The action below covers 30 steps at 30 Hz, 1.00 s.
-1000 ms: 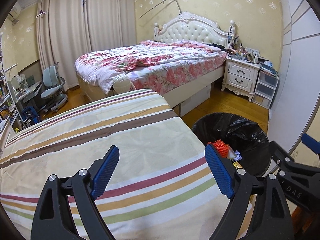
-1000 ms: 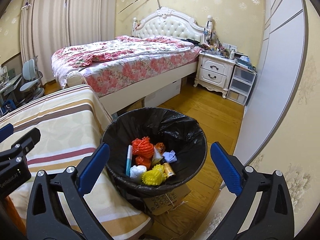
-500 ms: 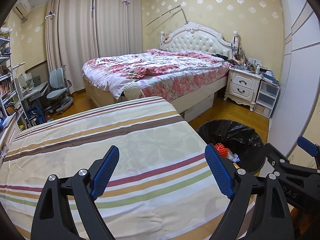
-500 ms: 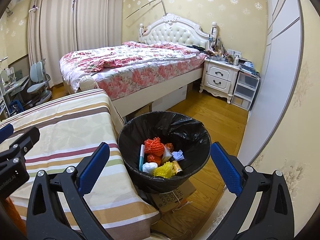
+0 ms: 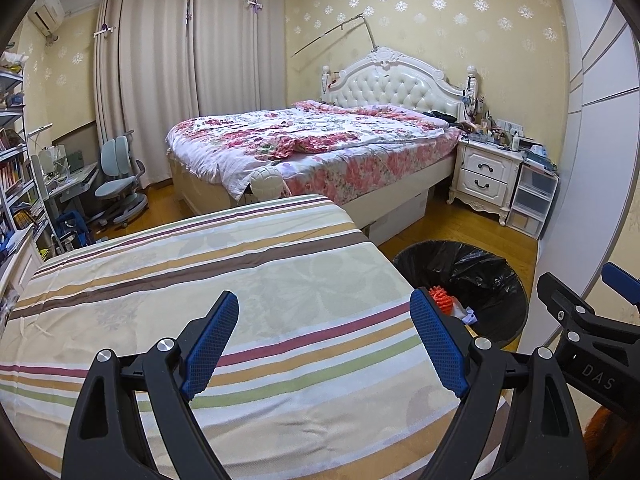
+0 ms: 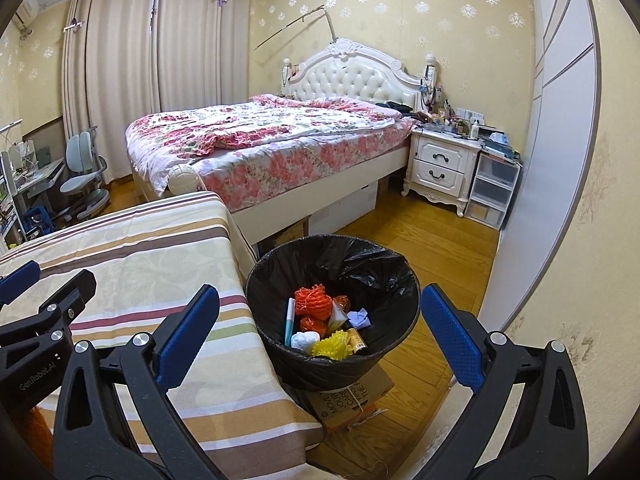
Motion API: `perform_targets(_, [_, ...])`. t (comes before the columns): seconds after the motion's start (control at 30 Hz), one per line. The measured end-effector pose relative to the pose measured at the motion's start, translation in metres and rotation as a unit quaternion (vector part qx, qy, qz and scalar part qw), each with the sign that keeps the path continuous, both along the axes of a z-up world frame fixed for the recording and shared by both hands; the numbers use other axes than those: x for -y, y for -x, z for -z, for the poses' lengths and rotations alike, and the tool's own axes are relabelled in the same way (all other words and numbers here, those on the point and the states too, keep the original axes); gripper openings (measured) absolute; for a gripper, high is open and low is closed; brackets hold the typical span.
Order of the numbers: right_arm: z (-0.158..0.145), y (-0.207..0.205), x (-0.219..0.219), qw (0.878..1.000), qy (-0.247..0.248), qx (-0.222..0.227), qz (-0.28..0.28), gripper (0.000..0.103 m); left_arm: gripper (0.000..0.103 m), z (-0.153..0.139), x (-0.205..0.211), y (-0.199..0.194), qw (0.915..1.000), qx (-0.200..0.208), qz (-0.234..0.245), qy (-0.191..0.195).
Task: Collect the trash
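Both hand-held grippers [image 5: 324, 336] [image 6: 316, 328] pulled back, jaws wide, empty; bin [image 6: 396, 280] beside bedspread [image 5: 200, 280] edge.

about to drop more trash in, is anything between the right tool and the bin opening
Nothing visible does. The right tool is open and empty, and the bin beside the striped bed has its mouth uncovered, with orange netting and other trash lying low inside.

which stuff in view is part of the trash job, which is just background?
Job:
- trash bin with black liner
- trash inside: orange net, yellow net, pen
- left gripper, right gripper, both open, empty

Background:
- striped bedspread
- floral bed
- nightstand
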State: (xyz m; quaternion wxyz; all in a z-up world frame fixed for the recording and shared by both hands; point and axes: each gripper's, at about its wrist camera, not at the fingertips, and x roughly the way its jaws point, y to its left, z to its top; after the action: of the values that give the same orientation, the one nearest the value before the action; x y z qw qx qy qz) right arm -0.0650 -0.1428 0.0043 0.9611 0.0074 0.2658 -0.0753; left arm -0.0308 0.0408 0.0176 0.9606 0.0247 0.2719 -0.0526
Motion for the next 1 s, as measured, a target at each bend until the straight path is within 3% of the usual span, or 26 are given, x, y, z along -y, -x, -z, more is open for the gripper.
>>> perform_targets(1.0, [-0.0011, 0.0, -0.0008, 1.0, -0.001, 0.0, -0.001, 0.098, 0.085, -0.0003, -0.0026, 0.0032, 1.0, -0.004, 0.002, 0.001])
